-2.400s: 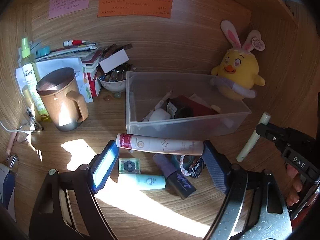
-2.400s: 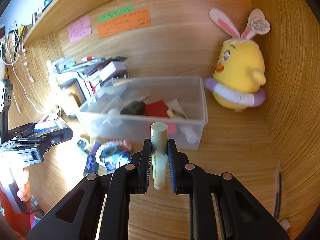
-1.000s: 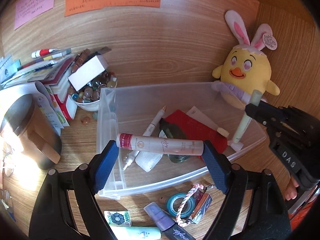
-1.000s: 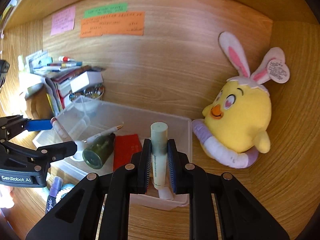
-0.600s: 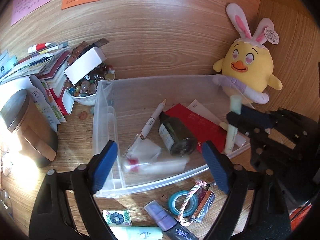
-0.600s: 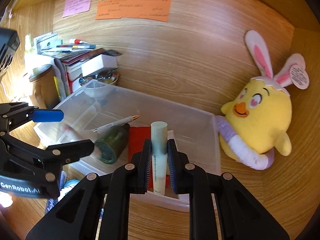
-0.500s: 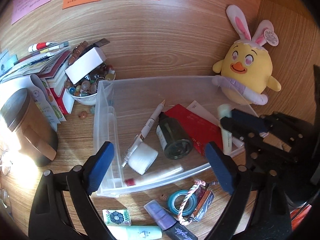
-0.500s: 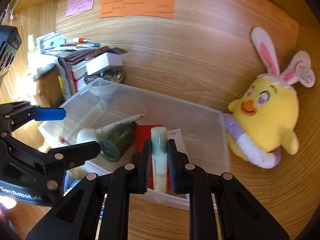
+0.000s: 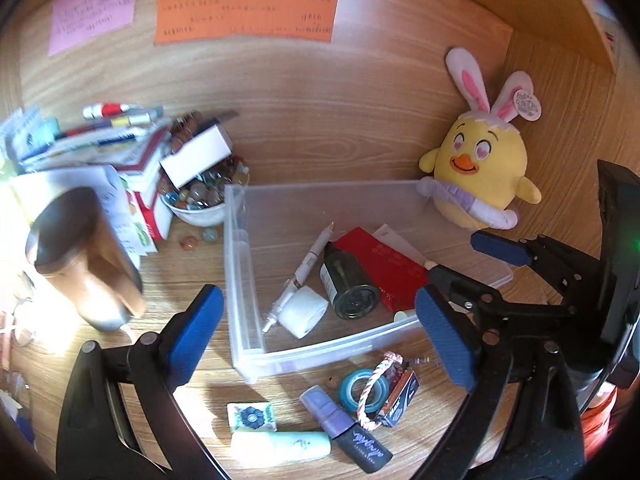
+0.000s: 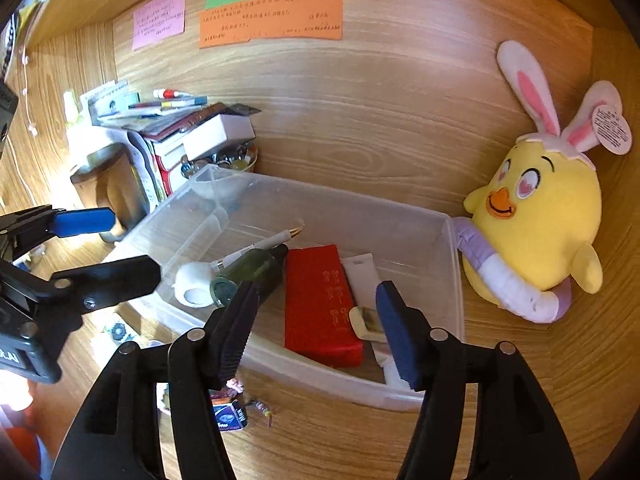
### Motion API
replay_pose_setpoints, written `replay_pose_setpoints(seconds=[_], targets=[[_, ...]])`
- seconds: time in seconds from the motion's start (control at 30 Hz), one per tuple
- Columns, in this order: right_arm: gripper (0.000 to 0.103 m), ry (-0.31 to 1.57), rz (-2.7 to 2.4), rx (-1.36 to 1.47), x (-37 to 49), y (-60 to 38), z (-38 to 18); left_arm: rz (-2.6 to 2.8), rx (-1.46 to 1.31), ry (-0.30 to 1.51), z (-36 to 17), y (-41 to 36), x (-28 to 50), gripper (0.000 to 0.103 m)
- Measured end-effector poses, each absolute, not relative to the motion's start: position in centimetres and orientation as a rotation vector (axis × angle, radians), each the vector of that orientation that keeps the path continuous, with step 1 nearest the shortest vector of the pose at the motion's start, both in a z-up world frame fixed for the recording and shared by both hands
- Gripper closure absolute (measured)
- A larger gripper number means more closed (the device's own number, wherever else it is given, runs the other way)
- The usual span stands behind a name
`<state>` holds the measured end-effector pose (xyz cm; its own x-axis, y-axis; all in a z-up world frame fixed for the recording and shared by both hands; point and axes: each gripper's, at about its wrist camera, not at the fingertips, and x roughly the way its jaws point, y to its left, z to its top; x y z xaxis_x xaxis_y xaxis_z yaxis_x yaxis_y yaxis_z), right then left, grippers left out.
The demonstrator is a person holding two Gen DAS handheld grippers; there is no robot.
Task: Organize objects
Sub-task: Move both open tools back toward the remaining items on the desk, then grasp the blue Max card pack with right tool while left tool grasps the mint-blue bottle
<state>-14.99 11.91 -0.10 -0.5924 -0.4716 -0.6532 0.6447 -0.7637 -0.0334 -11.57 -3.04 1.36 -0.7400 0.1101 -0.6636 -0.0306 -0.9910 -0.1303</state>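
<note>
Your right hand-held gripper [image 10: 316, 322] has just been opening its jaws, and nothing is pinched between them now. The pale green tube [image 10: 367, 323] lies loose in the clear plastic bin [image 10: 400, 216], near the front wall, on top of a white tube [image 10: 362, 276] and just beside the red case [image 10: 320, 304]. Its end shows between your two pads but they do not press on it.

Your left hand-held gripper [image 9: 316, 330] has its jaws spread very wide and has just been opening too. It holds nothing. It hangs over the near side of the bin.

Inside the bin you can also see a dark green bottle [image 9: 348, 286] lying on its side, a white pen [image 9: 304, 268] leaning across it, and a small white roll [image 9: 303, 312].

On the desk [image 9: 192, 276] in front of the bin lie a purple tube [image 9: 344, 432], a mint green tube [image 9: 280, 445], a small tile with a flower [image 9: 252, 417], a roll of blue tape [image 9: 360, 392] with a braided band [image 9: 378, 388] on it, and a little box [image 9: 400, 398].

A white bowl [image 9: 200, 210] full of glass marbles sits left of the bin. A brown mug with a lid [image 9: 80, 256] stands further left, in bright sun. The yellow chick toy with bunny ears [image 9: 480, 172] sits by the far right corner of the bin.
</note>
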Motion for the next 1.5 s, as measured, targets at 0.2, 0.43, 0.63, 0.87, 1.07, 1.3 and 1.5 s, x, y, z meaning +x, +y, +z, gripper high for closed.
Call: replay_pose_setpoints(seconds=[0.2, 0.43, 0.63, 0.87, 1.07, 1.3, 1.5], targets=[[0.035, 0.299, -2.323, 0.830, -13.6, 13.6, 0.8, 2.874, -1.098, -0.143, 1.8, -3.8, -9.8, 0.002], [0.031, 0.279, -2.276, 0.833, -11.5, 14.5, 0.5, 2.855, -1.199, -0.151, 0.0, -4.9, -8.0, 0.002], [0.027, 0.318, -2.232, 0.887, -9.8, 14.5, -1.9, 2.854, -1.317, -0.109, -2.6, -5.6, -6.4, 0.002], [0.027, 0.324, -2.171, 0.995, -9.1, 14.4, -4.9, 2.786, -1.463, -0.121, -6.1, -5.8, -5.2, 0.002], [0.027, 0.310, -2.100, 1.054, -8.5, 13.8, -6.7, 2.717, -1.544, -0.143, -8.3, -5.4, -4.8, 0.002], [0.027, 0.332, -2.069, 1.082, -8.3, 12.7, -7.6, 2.715, -1.556, -0.084, -8.6, -4.4, -4.9, 0.002], [0.028, 0.356, -2.052, 1.086, -8.6, 11.9, -7.9, 2.722, -1.547, -0.073, -8.7, -4.6, -5.6, 0.002]])
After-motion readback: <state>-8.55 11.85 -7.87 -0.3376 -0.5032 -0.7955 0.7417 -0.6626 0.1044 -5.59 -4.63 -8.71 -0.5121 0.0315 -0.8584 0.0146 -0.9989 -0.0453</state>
